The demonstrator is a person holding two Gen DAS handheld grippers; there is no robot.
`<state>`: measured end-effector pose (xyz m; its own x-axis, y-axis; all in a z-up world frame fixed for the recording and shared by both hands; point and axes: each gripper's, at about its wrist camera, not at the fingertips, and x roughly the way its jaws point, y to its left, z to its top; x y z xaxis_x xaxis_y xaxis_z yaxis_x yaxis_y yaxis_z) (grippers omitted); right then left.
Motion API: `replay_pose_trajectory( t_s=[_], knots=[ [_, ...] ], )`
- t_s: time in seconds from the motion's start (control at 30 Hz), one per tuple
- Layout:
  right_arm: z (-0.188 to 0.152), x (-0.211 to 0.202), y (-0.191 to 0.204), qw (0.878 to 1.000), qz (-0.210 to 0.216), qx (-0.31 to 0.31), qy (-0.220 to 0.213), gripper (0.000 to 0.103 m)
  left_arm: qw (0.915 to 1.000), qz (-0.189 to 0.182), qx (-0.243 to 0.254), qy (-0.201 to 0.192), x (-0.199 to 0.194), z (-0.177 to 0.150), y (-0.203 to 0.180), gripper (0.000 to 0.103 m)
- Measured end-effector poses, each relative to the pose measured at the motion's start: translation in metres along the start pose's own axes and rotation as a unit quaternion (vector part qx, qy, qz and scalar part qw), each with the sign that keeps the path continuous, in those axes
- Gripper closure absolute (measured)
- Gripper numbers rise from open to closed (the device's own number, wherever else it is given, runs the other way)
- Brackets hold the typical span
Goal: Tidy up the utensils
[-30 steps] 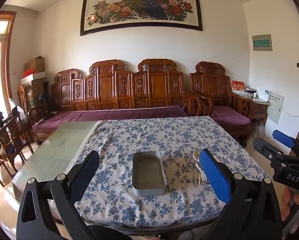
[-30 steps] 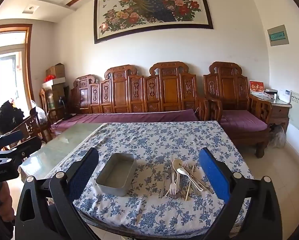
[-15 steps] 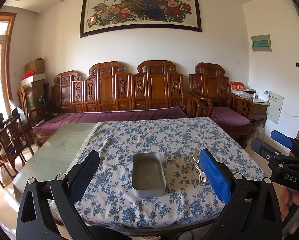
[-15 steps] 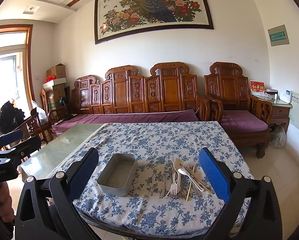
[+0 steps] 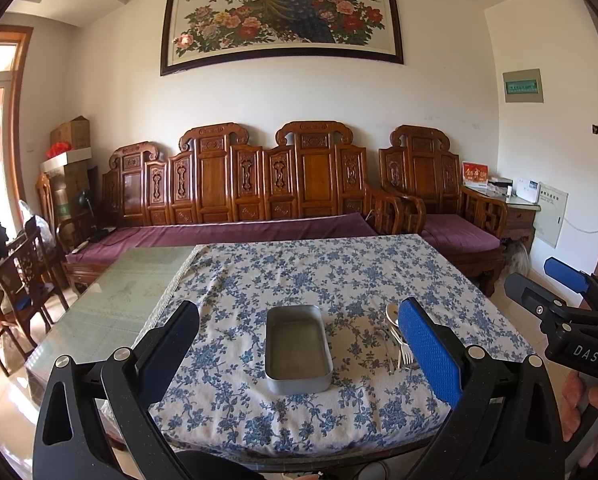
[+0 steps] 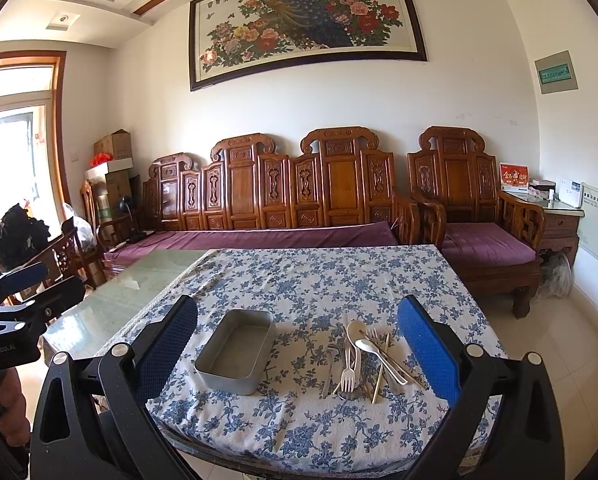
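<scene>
An empty grey metal tray [image 5: 298, 349] [image 6: 235, 350] sits on the table near its front edge. To its right lies a pile of utensils [image 6: 365, 358] [image 5: 395, 338]: pale spoons, forks and chopsticks. My left gripper [image 5: 299, 354] is open and empty, held off the table's front edge in line with the tray. My right gripper [image 6: 297, 354] is open and empty, also off the front edge, framing the tray and the pile. Each gripper shows at the edge of the other's view: right [image 5: 559, 292], left [image 6: 17, 296].
The table carries a blue floral cloth [image 6: 331, 280], with bare green glass [image 6: 147, 280] on its left part. A carved wooden sofa [image 6: 283, 196] with purple cushions stands behind, an armchair [image 6: 475, 216] at the right, dining chairs [image 5: 23, 276] at the left.
Both grippers have drifted slightly, with the views shifting a little. The tray and utensils have not moved. Both grippers stay open.
</scene>
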<state>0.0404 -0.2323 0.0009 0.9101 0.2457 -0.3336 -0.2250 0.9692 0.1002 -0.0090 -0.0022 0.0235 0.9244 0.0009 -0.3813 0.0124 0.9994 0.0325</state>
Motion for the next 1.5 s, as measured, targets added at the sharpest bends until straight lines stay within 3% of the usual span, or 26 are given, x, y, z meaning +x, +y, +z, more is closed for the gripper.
replay_pose_trajectory(
  t_s=[0.13, 1.5],
  knots=[
    [0.012, -0.01, 0.0, 1.0, 0.003, 0.0, 0.0, 0.002, 1.0, 0.001, 0.0, 0.0, -0.001, 0.001, 0.0, 0.006],
    [0.011, -0.011, 0.001, 1.0, 0.005, 0.001, -0.004, 0.002, 1.0, 0.001, -0.001, -0.005, -0.005, 0.004, 0.0, 0.006]
  ],
)
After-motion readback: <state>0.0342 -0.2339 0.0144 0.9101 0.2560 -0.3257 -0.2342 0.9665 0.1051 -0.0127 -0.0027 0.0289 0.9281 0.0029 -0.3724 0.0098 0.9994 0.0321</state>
